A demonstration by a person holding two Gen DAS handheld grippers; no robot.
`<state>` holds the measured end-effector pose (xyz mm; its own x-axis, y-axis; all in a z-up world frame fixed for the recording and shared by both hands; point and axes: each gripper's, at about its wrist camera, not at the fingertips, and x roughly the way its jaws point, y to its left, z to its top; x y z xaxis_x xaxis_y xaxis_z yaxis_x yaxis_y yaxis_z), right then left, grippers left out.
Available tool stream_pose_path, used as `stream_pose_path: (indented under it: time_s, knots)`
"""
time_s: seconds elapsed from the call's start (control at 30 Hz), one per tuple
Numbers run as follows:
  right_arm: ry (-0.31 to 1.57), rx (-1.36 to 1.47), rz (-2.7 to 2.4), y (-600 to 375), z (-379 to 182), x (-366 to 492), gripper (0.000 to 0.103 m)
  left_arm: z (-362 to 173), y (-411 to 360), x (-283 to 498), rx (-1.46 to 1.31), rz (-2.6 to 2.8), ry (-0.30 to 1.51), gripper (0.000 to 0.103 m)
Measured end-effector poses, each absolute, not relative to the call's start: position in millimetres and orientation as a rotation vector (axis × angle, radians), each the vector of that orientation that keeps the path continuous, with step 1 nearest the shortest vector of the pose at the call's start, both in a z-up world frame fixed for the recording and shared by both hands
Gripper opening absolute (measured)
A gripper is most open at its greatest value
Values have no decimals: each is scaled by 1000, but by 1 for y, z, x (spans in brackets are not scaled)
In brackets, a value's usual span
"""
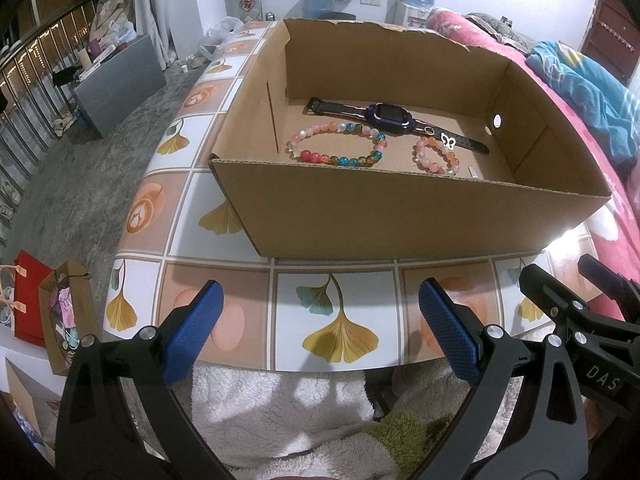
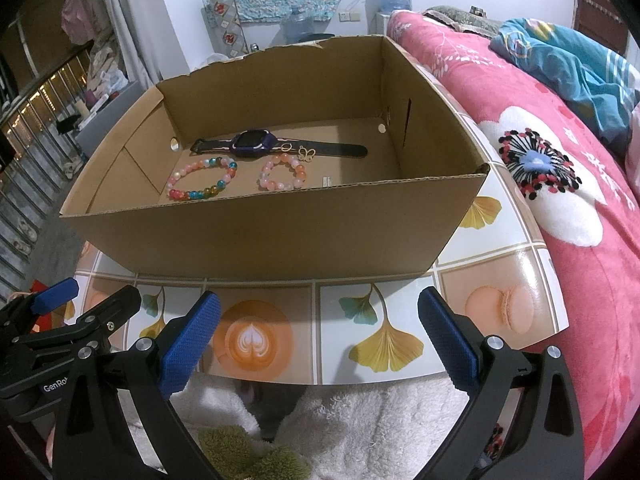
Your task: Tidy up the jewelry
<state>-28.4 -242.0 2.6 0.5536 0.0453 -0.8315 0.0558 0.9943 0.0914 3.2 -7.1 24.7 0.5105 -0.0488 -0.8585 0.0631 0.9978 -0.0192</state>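
Both grippers hang wide open and empty at the near edge of the worktop [image 1: 224,216], in front of an open cardboard box [image 1: 400,216] holding the jewelry.

On the box floor, left to right: a large multicoloured bead bracelet [image 1: 335,145], a small pink bead bracelet [image 1: 437,155] with a butterfly charm [image 1: 448,141], and behind them a purple watch [image 1: 390,118] lying flat, its strap running left to right across the box. The left wrist view shows the left gripper [image 1: 320,328], gift bags [image 1: 44,312] on the floor at left and the right gripper's edge; the right wrist view shows the right gripper [image 2: 320,332] and the pink bedding [image 2: 560,184] at right.
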Motion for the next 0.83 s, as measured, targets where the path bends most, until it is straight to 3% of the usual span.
stream_pose_path:
  time_s: [0.83]
  knots:
    - [986,113,-6,-243,3,-28,96,25,-5,4,11,-68,1034,95]
